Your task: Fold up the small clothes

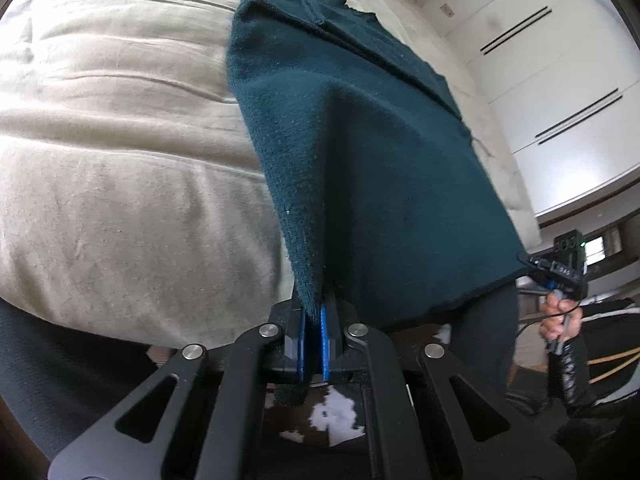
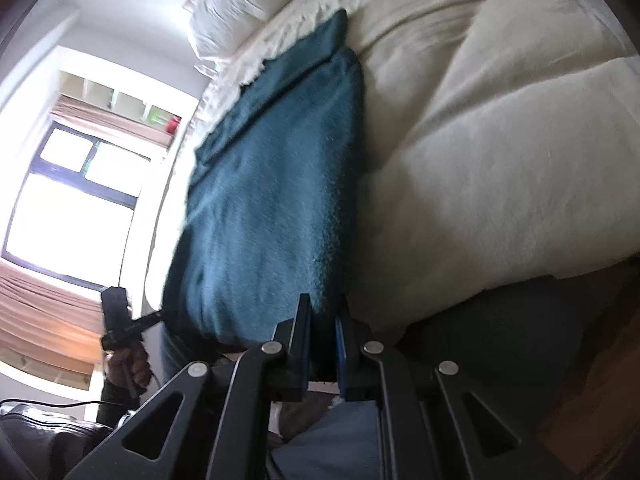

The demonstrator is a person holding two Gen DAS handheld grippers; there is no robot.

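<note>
Teal knitted garment point(image 1: 360, 152) lies along the cream bed point(image 1: 120, 160), its near edge hanging past the mattress. The left gripper point(image 1: 314, 316) has its jaws clamped on one near corner; the right gripper point(image 2: 322, 320) pinches the other. White wardrobe doors point(image 1: 560, 80), pillows point(image 2: 232, 4) and a bright window point(image 2: 68, 200) surround; the garment's far end is blurred.

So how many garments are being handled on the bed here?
1: a dark teal knit garment lying along the cream duvet, near edge pinched by the left gripper and right gripper. Others may lie outside view.
</note>
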